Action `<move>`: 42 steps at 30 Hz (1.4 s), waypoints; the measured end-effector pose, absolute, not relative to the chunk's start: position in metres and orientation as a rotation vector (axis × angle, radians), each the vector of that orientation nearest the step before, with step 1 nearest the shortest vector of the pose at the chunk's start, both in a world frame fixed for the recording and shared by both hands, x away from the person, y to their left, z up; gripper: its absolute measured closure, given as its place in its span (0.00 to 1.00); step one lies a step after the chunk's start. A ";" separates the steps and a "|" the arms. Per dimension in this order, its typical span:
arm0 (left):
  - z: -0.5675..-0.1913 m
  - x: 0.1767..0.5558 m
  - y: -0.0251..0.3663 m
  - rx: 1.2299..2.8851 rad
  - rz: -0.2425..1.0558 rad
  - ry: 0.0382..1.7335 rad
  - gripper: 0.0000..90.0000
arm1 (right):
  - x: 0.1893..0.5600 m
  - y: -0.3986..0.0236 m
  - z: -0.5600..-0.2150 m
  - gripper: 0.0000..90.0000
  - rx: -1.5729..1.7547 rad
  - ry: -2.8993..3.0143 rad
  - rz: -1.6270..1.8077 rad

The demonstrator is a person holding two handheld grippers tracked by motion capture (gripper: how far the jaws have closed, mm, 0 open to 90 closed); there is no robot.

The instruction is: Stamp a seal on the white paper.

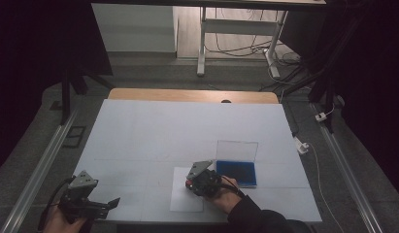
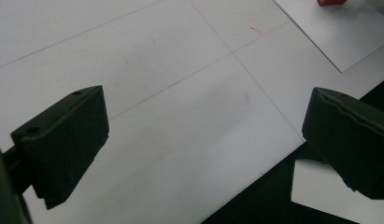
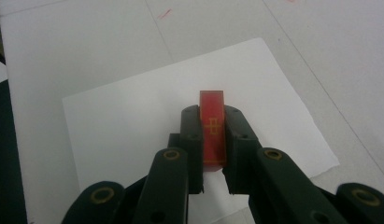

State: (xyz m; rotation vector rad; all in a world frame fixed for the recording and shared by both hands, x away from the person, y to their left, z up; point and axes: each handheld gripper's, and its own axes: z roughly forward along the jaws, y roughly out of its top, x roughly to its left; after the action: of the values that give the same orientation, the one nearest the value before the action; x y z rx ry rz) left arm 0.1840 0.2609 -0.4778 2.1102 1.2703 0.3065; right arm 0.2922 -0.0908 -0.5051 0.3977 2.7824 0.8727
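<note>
Presently, item one: right gripper (image 3: 213,140), jaws clamped on a narrow red stamp block (image 3: 212,126), pads pressing its two long sides, gold marking on the upper face; the block stands over a white paper sheet (image 3: 133,121), though whether its lower face touches the sheet cannot be told. In the high view the right gripper (image 1: 203,182) sits at about 5 o'clock on the white table (image 1: 187,126), the red block (image 1: 189,183) showing at its 9 o'clock edge above the sheet (image 1: 185,199). Item two: left gripper (image 2: 203,140), jaws spread wide, nothing between them, hovering at the table's near edge; in the high view this gripper (image 1: 88,204) lies at 7 o'clock, well apart from the sheet. Item three: blue ink pad case (image 1: 237,173), at 3 o'clock just beside the right gripper, clear lid (image 1: 237,149) standing upright at its far side; contents, a dark blue pad surface, nothing else seen inside. Risks, as judged: the sheet is loose and unheld, so a press or lift could drag or skew it and smear a mark; the grip takes the block along a slim band, so a tilted press could rock it and print unevenly; a sideways sweep toward 3 o'clock could knock the open lid.
</note>
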 end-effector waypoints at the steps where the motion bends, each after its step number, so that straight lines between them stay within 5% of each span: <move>1: -0.478 0.184 0.261 2.111 0.307 1.270 0.01 | 0.292 -0.091 -0.505 0.89 0.389 2.781 0.869; 42: -0.478 0.184 0.263 2.098 0.294 1.265 0.01 | 0.303 -0.098 -0.505 0.88 0.491 2.828 0.971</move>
State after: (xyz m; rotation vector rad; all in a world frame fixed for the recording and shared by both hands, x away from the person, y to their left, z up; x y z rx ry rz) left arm 0.1837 0.2633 -0.4778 2.0979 1.2649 0.2944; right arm 0.3031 -0.0984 -0.5054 0.4907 2.8283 0.9715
